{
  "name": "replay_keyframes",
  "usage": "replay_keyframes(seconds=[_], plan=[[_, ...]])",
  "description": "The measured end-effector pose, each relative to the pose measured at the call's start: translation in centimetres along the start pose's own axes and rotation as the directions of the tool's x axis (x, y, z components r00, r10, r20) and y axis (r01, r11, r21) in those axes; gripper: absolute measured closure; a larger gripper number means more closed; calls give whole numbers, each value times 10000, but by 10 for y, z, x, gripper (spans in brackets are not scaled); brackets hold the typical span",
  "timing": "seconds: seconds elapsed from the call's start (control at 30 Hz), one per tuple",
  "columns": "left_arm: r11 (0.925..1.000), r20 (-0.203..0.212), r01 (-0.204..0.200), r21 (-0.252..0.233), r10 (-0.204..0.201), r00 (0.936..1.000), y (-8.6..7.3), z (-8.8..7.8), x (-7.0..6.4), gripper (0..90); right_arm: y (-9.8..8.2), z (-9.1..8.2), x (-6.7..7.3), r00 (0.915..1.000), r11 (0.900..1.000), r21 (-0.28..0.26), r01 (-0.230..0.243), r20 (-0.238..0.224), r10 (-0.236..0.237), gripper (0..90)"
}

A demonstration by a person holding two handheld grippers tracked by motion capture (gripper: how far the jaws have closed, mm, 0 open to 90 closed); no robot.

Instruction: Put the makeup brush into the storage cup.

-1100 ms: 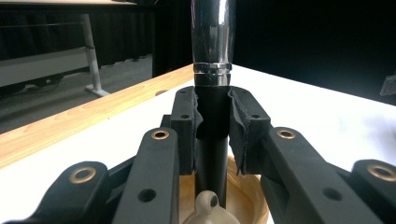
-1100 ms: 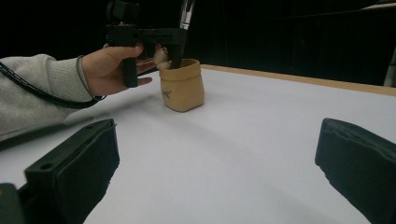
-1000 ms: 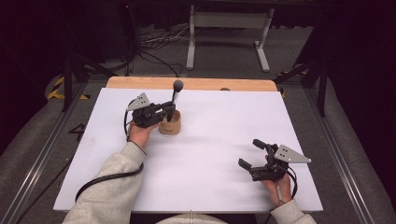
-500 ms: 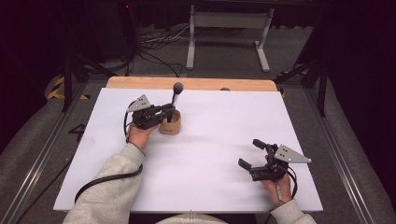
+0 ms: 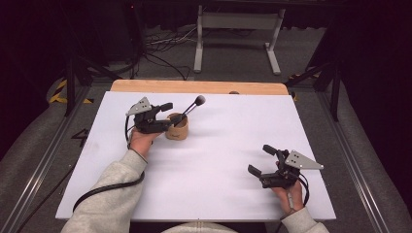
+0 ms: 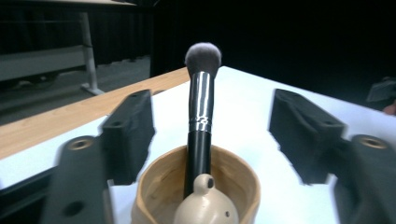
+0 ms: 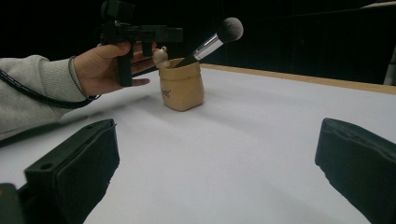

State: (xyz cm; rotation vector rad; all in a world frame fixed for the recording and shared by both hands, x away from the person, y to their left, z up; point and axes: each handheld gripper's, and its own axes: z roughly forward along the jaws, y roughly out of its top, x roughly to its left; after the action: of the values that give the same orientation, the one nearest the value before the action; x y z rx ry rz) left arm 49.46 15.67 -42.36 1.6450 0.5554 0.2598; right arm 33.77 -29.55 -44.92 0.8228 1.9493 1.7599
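Makeup brush stands tilted in the tan cup, bristle head up, on the white table toward its far left part, beside a small beige piece in the cup. Left gripper has just been opening; its jaws stand spread either side of the brush handle without touching it. Right gripper rests near the table's near right corner, jaws spread wide on nothing.
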Motion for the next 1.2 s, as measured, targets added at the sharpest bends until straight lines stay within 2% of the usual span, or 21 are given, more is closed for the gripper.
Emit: replay_keyframes(seconds=[0.07,0.47,0.67,0.93,1.2], plan=[[10000,90,39,15,-39,10000,2,-1,-1,280,0,0,0,10000,10000,2,3,1,-3,0],[9999,172,144,0,-144,9997,6,-10,-3,268,0,0,0,10000,10000,-7,1,6,-1,0],[9997,342,259,11,-259,9991,8,-16,-7,199,0,0,0,10000,10000,-13,-14,19,14,0],[9993,615,276,-255,-260,9978,17,-37,-16,125,2,0,-2,9999,10000,-52,-28,139,29,0],[9990,719,61,-441,-29,9974,20,-58,-28,82,12,-1,-2,9993,9994,-110,316,196,-313,0]])
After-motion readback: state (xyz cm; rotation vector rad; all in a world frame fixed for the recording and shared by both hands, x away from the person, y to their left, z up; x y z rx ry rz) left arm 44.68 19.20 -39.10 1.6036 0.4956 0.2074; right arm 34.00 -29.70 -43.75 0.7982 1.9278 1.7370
